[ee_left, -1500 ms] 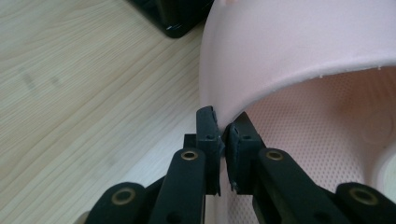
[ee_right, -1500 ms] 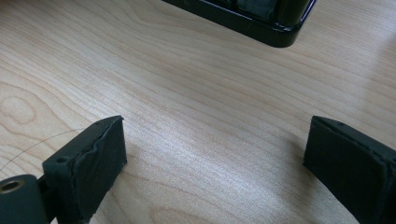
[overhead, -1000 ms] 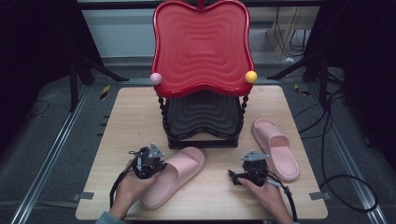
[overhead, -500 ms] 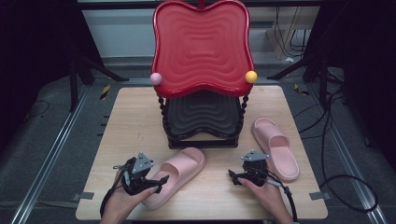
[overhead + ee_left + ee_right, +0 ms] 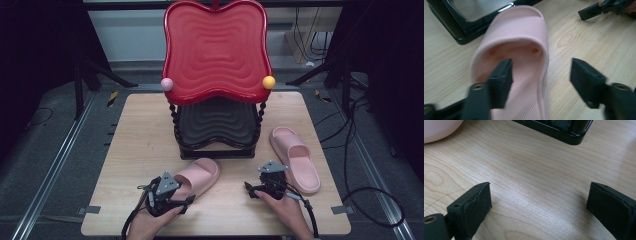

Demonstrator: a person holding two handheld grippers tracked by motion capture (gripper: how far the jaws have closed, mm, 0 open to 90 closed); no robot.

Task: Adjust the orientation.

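High view — left tool (image 5: 172, 200) back off slipper (image 5: 197, 175)

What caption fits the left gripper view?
Left gripper straddling the pink slipper's side wall on the wooden table.

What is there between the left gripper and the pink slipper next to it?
Nothing visible. The left gripper already straddles the side wall of the soft pink rubber slipper: one jaw over the footbed, the other outside above the wooden table, neither pressing it.

This looks like a lab or recording studio rather than a home. A small wooden desk (image 5: 150, 130) stands on grey floor with metal rails (image 5: 55, 165), black tripod legs (image 5: 90, 75), loose cables (image 5: 360, 195) and dark surroundings.
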